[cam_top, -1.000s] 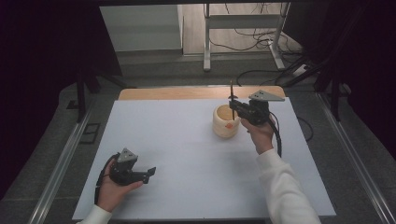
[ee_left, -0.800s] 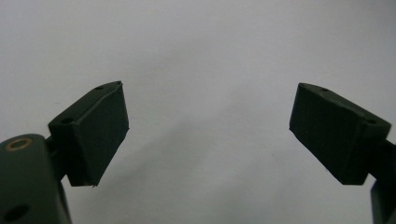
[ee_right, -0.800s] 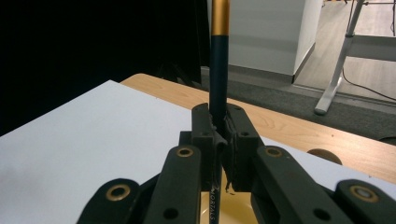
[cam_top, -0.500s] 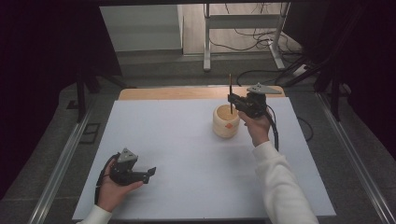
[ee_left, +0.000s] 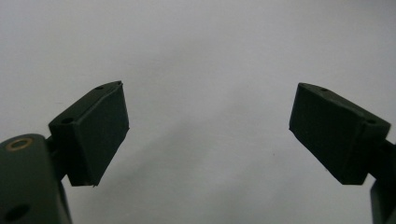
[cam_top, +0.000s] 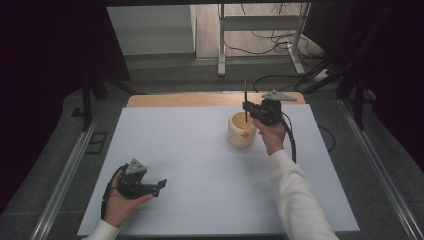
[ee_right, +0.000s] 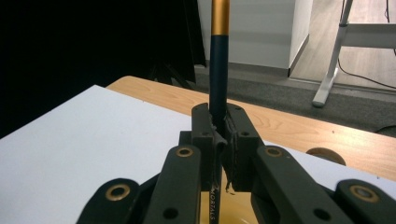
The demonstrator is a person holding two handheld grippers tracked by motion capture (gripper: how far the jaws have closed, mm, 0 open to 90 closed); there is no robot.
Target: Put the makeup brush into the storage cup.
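Observation:
A cream round cup [cam_top: 241, 132] with an orange mark on its side stands on the white tabletop [cam_top: 200, 150], right of centre. My right gripper [cam_top: 248, 107] hovers just above the cup's far rim, shut on a dark pencil [cam_top: 245, 97] with a gold top end. The pencil stands upright and its lower end reaches down into the cup's mouth. In the right gripper view the jaws pinch the pencil [ee_right: 218, 60] at mid-shaft over the cup's yellow inside [ee_right: 236, 212]. My left gripper [cam_top: 160, 184] rests low at the near left, open, with bare table between its pads [ee_left: 98, 130].
A wooden strip [cam_top: 190, 100] runs along the far edge of the white top. Beyond it are a metal stand [cam_top: 222, 45] and cables [cam_top: 280, 45] on the floor. Metal rails [cam_top: 70, 170] flank the table on both sides.
The right gripper has risen a little and shifted slightly away, carrying the pencil higher over the cup. The left hand and its gripper have stayed still.

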